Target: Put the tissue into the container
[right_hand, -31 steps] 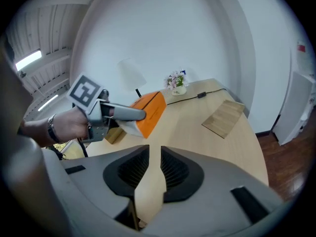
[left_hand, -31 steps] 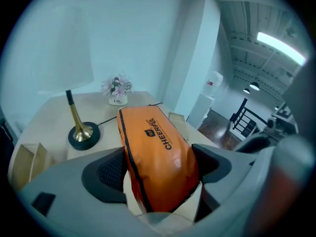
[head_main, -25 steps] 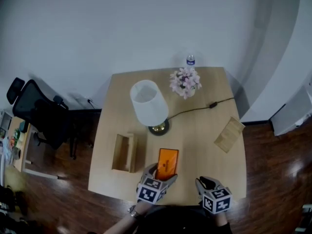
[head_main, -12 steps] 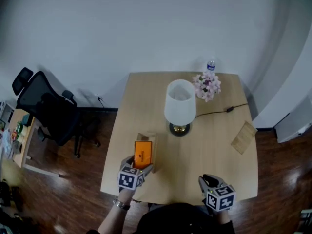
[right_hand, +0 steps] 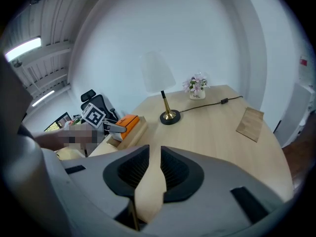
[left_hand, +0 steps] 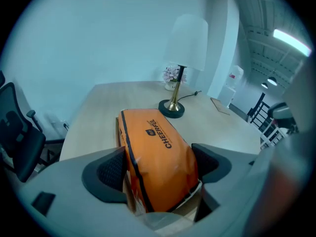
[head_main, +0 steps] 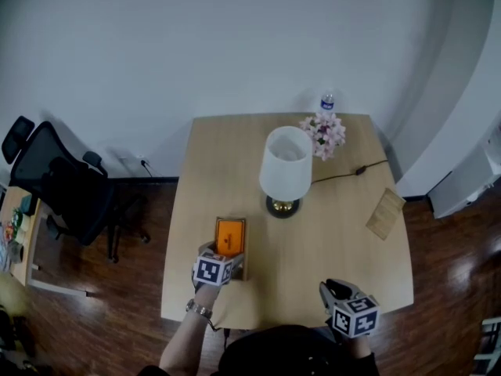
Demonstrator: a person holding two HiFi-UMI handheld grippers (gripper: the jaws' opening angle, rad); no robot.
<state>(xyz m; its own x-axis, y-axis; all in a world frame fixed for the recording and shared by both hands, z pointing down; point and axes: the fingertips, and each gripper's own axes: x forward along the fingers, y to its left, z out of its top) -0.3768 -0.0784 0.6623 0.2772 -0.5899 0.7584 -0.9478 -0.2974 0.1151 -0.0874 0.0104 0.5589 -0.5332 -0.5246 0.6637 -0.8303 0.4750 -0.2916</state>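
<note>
Left gripper (left_hand: pixel 159 164) grips the orange tissue pack (left_hand: pixel 155 142) between its pads — atop the container (right_hand: pixel 131 131).

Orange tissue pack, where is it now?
In the head view the orange tissue pack is over the table's left side near the lamp, squeezed by the left tongs in the wooden container's open top.
</note>
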